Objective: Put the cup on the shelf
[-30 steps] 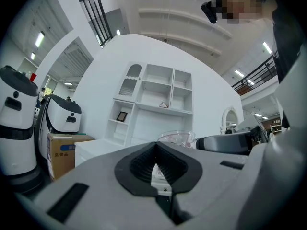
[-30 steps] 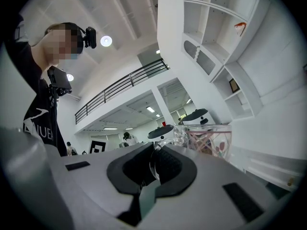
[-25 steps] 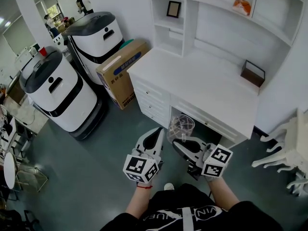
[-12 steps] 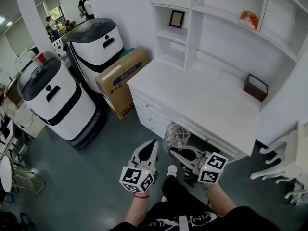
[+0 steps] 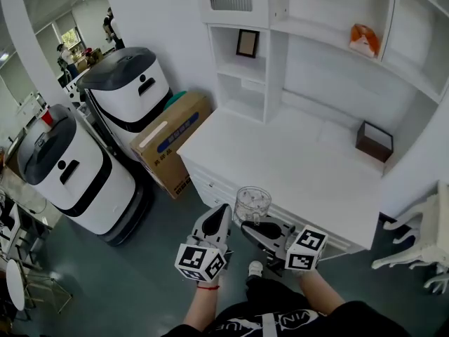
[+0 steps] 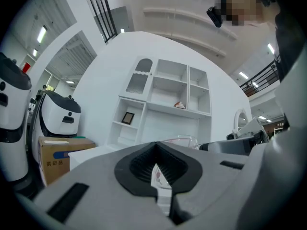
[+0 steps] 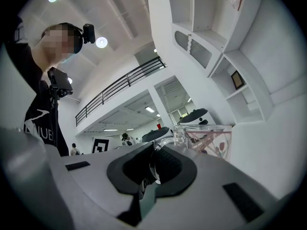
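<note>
Head view: cup (image 5: 252, 203) clamped by its handle in right gripper (image 5: 247, 225) near desk (image 5: 280, 161) front edge, left gripper (image 5: 222, 211) closed empty, shelf (image 5: 242, 60) placement pending.

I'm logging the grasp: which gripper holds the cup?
The right gripper: its jaws are shut on the handle of the cup. The left gripper sits beside it, jaws together, not touching the cup.

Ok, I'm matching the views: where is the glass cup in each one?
Head view: glass cup, low centre.
Left gripper view: its rim, right of centre.
Right gripper view: right of centre, handle in the right gripper.
Shared landmark: the dark picture frame.
</note>
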A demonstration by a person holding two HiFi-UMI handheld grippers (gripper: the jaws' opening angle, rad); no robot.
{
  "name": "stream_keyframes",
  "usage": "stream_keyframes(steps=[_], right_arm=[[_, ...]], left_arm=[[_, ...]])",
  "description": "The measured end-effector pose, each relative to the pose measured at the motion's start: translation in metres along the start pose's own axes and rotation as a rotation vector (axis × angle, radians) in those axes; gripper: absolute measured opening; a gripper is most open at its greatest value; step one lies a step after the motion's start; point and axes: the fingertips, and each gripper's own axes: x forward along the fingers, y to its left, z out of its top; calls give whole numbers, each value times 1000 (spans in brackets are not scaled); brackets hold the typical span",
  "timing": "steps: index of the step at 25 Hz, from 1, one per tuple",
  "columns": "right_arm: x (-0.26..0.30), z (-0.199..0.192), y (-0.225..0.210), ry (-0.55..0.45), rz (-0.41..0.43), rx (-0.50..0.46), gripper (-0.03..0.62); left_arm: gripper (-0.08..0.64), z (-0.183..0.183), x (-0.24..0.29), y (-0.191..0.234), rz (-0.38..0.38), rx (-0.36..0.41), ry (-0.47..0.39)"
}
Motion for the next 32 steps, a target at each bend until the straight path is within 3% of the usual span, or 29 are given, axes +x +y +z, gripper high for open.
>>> stream_keyframes(steps=[18,32], right_arm=[[26,70,-118,-17,-29,-54,9],[44,83,-175,-26,-79,-39,9]], left_arm=[[3,26,142,39,-72,25,-5],[3,17,192,60,-134,20,35]])
